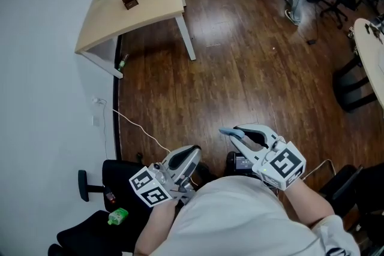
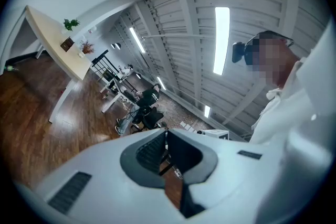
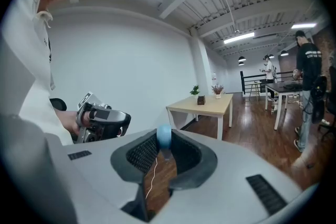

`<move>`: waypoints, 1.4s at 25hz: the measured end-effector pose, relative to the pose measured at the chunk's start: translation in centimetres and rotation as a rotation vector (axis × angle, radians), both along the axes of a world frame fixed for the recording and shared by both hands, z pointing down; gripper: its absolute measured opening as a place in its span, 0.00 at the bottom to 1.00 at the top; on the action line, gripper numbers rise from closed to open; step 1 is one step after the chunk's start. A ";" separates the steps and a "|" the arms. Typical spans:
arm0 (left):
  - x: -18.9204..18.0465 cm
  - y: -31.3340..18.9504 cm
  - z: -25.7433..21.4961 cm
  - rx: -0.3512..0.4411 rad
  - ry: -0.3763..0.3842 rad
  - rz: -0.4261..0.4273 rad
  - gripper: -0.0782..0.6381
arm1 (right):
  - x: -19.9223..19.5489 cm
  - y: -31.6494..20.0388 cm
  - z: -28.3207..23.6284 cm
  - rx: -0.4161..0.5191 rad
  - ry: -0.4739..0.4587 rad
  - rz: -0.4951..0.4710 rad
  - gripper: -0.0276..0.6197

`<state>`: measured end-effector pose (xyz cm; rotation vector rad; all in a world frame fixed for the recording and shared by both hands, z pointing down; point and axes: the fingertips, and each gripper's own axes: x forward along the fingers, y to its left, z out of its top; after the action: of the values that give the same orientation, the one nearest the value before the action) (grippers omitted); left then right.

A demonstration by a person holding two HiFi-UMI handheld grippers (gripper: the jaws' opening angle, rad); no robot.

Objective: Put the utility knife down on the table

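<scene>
Over the wooden floor [image 1: 240,69], well short of the tabletop's [image 1: 150,6] near corner, you carry the utility knife [image 3: 164,135] pinched at the tips of your right tool [image 1: 243,136]. Your left tool [image 2: 165,136] is pressed together on nothing. The step in hand looks like the carry. Next you need to reach the tabletop, lower the knife flat near its front edge, then spread the jaws. Its long axis seems to continue the jaws' line, blue end leading toward the tabletop.
</scene>
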<state>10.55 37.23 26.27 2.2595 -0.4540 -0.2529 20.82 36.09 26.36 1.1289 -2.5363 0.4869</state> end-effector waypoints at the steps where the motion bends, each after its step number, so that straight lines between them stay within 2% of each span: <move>1: 0.4 -0.2 0.0 0.003 -0.001 -0.003 0.12 | 0.4 -0.2 0.0 0.000 0.002 -0.002 0.15; 20: 3.9 -2.3 1.1 -0.038 -0.040 -0.071 0.12 | 4.2 -3.7 2.0 -0.036 -0.024 -0.073 0.15; 28: 1.9 -3.7 2.2 -0.061 -0.043 -0.111 0.12 | 1.9 -5.6 3.5 -0.065 -0.032 -0.112 0.15; 35: -1.9 -8.0 3.4 -0.061 -0.021 -0.111 0.12 | -2.1 -9.4 4.2 -0.065 -0.010 -0.112 0.15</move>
<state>8.61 29.20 29.64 2.1820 -0.5915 -0.2692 18.71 26.70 30.58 0.9577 -2.5559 0.5437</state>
